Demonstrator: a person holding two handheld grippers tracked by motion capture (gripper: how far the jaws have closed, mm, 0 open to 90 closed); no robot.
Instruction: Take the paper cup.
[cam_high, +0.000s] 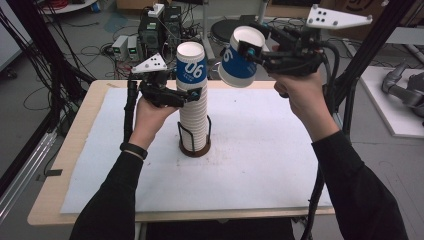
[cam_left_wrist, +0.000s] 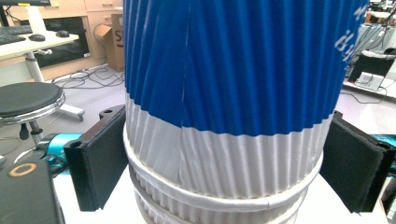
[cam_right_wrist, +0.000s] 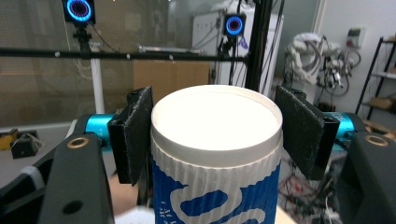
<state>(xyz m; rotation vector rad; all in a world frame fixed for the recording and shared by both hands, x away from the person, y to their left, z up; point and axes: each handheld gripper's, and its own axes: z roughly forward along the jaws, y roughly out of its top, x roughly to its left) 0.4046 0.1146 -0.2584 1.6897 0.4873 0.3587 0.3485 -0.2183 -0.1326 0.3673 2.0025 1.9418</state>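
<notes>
A tall stack of ribbed paper cups (cam_high: 194, 117) stands in a black wire holder (cam_high: 195, 146) at the middle of the table. Its top cup (cam_high: 190, 67) is blue and white with "06" on it. My left gripper (cam_high: 193, 96) is shut on the stack just under that top cup; in the left gripper view its pads (cam_left_wrist: 100, 161) press the white band of the blue cup (cam_left_wrist: 233, 84) from both sides. My right gripper (cam_high: 248, 53) holds a single blue cup (cam_high: 240, 60) tilted in the air, up and right of the stack. Its pads (cam_right_wrist: 135, 135) clamp that cup (cam_right_wrist: 216, 163) near the rim.
A white mat (cam_high: 280, 165) covers the wooden table (cam_high: 90, 115). Black frame poles (cam_high: 350, 100) rise at the right edge and at the left. Boxes of electronics and cables (cam_high: 150, 35) lie on the floor behind the table, and a round stool (cam_left_wrist: 28, 98) stands beyond it.
</notes>
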